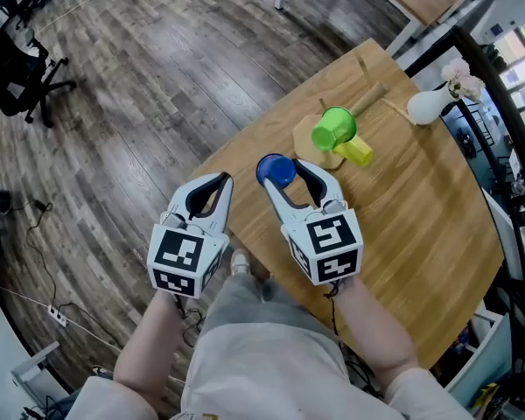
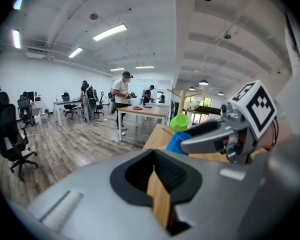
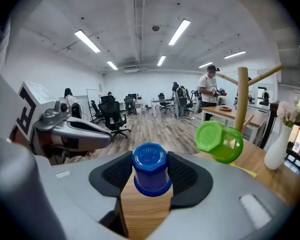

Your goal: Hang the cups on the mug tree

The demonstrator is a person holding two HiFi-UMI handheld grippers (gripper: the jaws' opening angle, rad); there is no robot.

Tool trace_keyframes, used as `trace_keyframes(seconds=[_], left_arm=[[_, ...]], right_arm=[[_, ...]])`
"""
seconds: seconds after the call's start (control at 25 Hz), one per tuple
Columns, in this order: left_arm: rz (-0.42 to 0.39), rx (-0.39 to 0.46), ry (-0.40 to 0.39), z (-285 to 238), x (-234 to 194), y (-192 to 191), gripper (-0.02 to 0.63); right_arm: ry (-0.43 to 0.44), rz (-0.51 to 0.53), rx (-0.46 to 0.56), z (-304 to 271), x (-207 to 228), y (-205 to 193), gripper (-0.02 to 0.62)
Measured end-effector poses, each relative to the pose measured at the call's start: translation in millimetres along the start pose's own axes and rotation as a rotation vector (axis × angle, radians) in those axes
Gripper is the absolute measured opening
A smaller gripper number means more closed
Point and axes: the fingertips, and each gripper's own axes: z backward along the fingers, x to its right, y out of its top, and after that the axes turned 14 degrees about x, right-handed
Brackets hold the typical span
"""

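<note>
A blue cup (image 1: 276, 171) (image 3: 150, 169), its base turned toward the camera, sits between the pads of my right gripper (image 1: 287, 177) (image 3: 151, 176), which press on both its sides, near the table's left edge. Farther along the table stands the wooden mug tree (image 1: 319, 143) (image 3: 241, 99). A green cup (image 1: 334, 129) (image 3: 219, 141) hangs on it, and a yellow cup (image 1: 355, 152) is just behind. My left gripper (image 1: 220, 181) (image 2: 157, 181) is off the table's left edge beside the right one, its jaws together with nothing between them.
A white vase (image 1: 430, 104) (image 3: 272, 149) with pale flowers stands behind the mug tree. The wooden table (image 1: 420, 234) ends just left of the blue cup, with wood floor below. A black office chair (image 1: 22, 68) is far left. People work at desks in the background.
</note>
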Motion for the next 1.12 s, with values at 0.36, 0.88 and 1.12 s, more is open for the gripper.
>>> trace_keyframes(seconds=[0.36,0.88,1.12], left_arm=[[-0.014,0.062,-0.037,19,39,50,0.002],[-0.006,0.146,-0.081,34,91,110,0.002],[-0.035,0.142,-0.126,38,119,121,0.002]], right_arm=[[-0.012,0.041,0.053,60,7,52,0.225],[-0.108,0.075,0.137,140,27,100,0.225],[-0.146,0.035,0.17,177,33,111,0.225]])
